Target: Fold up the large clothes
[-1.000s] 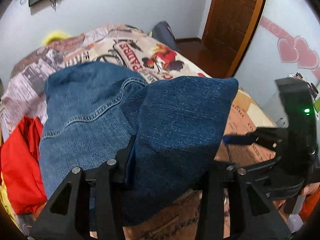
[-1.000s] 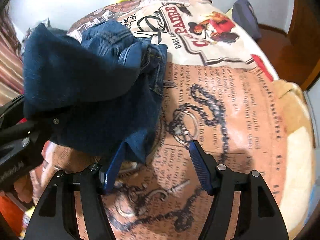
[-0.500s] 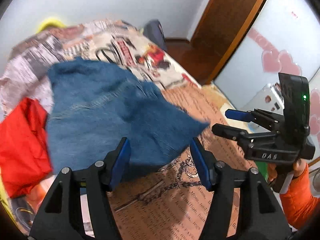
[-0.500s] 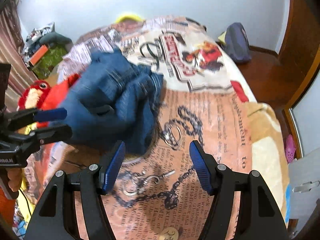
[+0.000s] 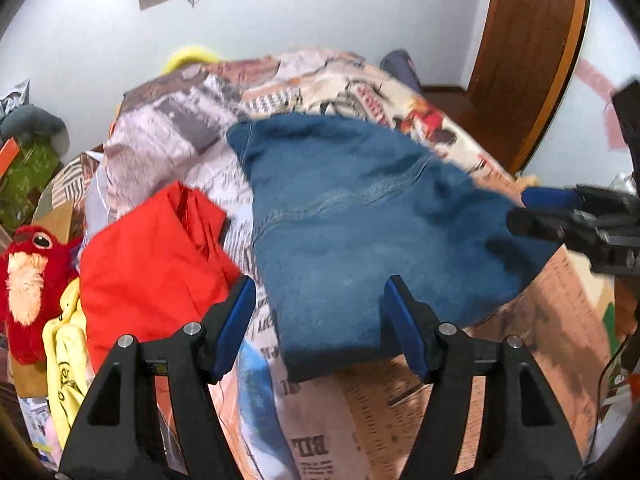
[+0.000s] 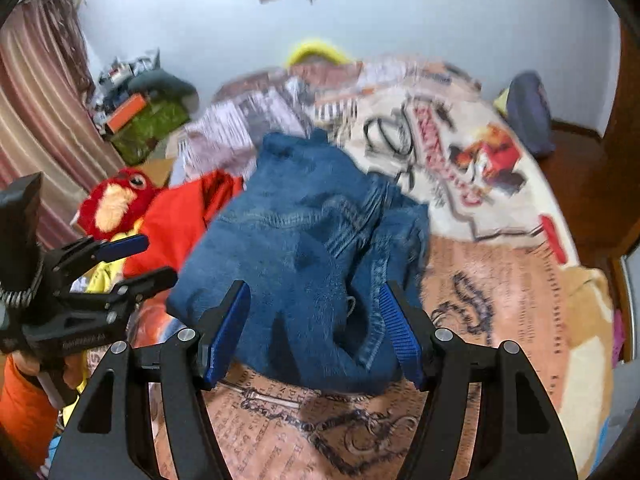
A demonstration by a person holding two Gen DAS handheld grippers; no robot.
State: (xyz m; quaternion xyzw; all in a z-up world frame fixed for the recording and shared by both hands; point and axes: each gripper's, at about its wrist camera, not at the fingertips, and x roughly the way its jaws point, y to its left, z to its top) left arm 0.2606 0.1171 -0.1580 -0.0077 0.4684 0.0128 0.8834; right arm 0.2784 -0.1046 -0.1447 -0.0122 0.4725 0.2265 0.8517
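Note:
Folded blue jeans (image 5: pixel 360 224) lie in a bundle on the printed bedspread (image 5: pixel 384 412); they also show in the right wrist view (image 6: pixel 304 264). My left gripper (image 5: pixel 320 324) is open and empty, just in front of the jeans' near edge. My right gripper (image 6: pixel 314 328) is open and empty, its jaws standing either side of the jeans' near edge without holding it. The right gripper shows at the right in the left wrist view (image 5: pixel 560 216), the left gripper at the left in the right wrist view (image 6: pixel 132 260).
A red garment (image 5: pixel 156 264) lies left of the jeans, with a yellow garment (image 5: pixel 66 364) and a red plush toy (image 5: pixel 28 284) beyond it. A dark bag (image 6: pixel 528 112) sits at the bed's far right corner. A wooden door (image 5: pixel 524 52) stands right.
My left gripper let go of the jeans, which dropped flat onto the bed. Both grippers pulled back and up from the bundle.

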